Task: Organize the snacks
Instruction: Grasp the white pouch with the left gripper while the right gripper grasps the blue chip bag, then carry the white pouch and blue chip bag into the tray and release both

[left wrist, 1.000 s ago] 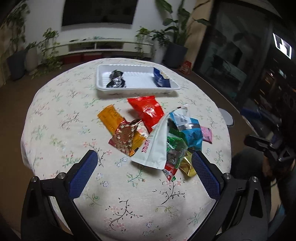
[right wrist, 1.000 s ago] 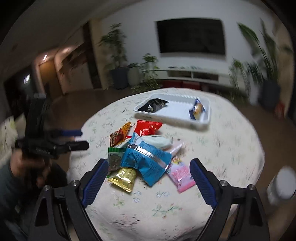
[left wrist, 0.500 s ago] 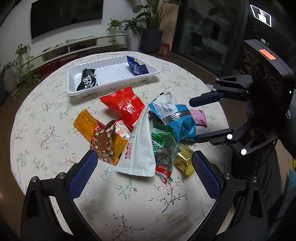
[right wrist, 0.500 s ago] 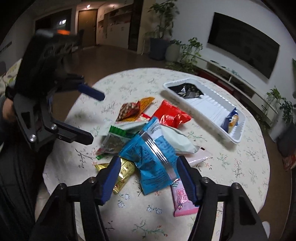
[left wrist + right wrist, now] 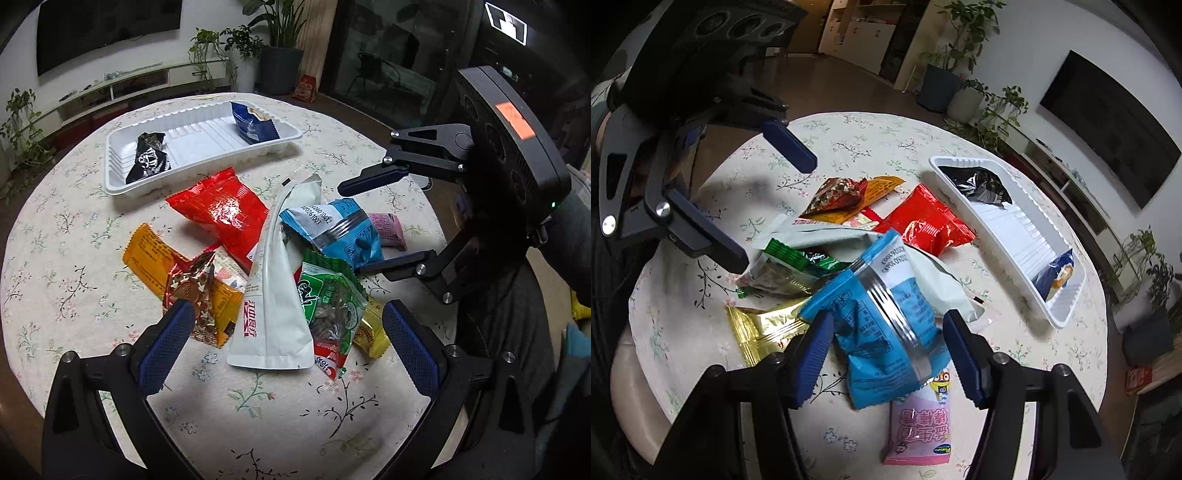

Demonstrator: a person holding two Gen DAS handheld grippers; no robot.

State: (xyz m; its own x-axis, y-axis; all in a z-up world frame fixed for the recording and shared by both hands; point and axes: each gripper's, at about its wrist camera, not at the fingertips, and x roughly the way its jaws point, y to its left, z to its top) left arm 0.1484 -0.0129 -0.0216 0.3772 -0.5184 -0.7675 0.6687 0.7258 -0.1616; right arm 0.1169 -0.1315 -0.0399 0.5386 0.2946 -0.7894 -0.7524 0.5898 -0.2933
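Round table [image 5: 92, 229] under a floral cloth, carrying all the rest. Toward its far side, a white ribbed tray [image 5: 291, 138] holding 2 packets: a black one [image 5: 147, 162] at 1 end, a dark blue one [image 5: 253, 123] at the other, well apart. Nearer, a loose heap of snacks at the table's middle. Largest in the heap, a tall white pouch [image 5: 273, 295] lying across the others, its base toward the left wrist camera. Beside it, a red bag [image 5: 221, 212] just short of the tray. Light blue bag [image 5: 882, 321] on top of the pile's right edge, covering part of a pink packet [image 5: 918, 432]. Green seed packet [image 5: 332, 299] tucked partly under the white pouch; orange packet [image 5: 155, 254] under a small brown-and-gold wrapper [image 5: 192, 291]; gold wrapper [image 5: 761, 332] at the heap's near edge.

Left gripper [image 5: 288, 325] spread wide above the near side of the heap, holding nothing. Right gripper [image 5: 886, 341] parted, 1 finger either side of the light blue bag, contact impossible to judge.
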